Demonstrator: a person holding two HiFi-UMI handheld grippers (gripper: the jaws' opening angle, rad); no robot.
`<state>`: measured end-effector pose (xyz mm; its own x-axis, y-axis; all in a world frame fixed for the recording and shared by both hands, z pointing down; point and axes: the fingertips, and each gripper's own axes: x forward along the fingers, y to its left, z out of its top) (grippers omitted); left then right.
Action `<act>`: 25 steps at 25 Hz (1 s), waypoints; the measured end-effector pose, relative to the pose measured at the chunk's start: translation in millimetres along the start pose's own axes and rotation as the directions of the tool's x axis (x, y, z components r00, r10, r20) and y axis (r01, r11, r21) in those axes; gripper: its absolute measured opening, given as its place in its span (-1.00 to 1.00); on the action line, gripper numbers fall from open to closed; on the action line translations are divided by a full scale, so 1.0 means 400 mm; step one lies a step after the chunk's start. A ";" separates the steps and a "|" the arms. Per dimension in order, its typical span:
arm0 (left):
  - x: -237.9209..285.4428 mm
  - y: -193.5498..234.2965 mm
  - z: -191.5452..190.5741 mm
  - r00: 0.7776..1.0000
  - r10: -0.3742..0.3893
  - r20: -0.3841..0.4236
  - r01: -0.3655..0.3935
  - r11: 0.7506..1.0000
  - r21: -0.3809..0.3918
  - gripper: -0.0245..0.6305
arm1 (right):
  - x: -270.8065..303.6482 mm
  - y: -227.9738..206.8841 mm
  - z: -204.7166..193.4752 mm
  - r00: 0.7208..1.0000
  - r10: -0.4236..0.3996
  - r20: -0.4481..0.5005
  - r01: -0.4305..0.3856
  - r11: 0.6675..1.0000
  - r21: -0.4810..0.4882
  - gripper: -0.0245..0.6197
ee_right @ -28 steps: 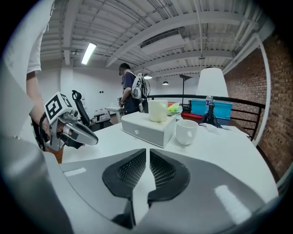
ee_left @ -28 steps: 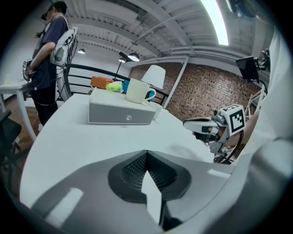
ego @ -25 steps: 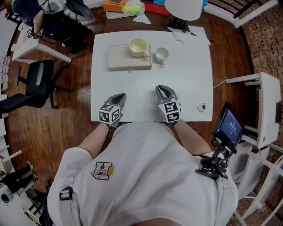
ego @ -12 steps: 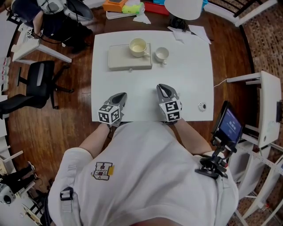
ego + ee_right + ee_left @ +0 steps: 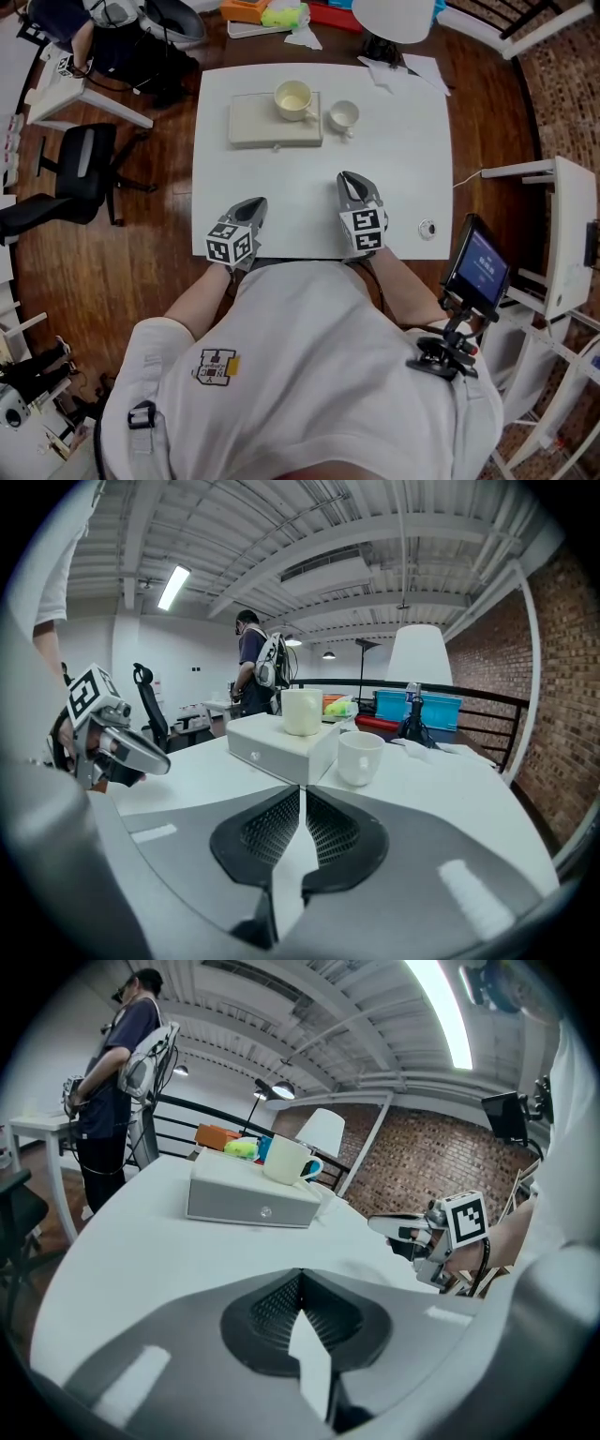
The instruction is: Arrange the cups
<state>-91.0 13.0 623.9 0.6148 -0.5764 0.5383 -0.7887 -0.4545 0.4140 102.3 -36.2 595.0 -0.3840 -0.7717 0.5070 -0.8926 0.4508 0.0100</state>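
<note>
White table lies under both grippers: the left gripper has its fingers pressed together on nothing, and the right gripper has its fingers drawn in to a thin slit, also with nothing between them. Well ahead of the left fingers and a little to their right, the large cream cup stands upright on a pale flat box. Well ahead of the right fingers, the small white cup stands on the table just beside the box's right end, apart from the large cup.

One overhead looking down, two low across table
</note>
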 end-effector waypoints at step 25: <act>-0.016 -0.051 -0.038 0.989 0.146 -0.034 -0.148 0.987 -0.059 -0.93 | 0.246 -0.200 0.021 0.993 -0.105 -0.060 0.101 0.993 -0.069 -0.77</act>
<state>-78.9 36.1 623.1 0.4925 -0.6132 0.6176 -0.8699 -0.3236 0.3723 133.9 -151.9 636.8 -0.2734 -0.7863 0.5541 -0.9082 0.4007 0.1206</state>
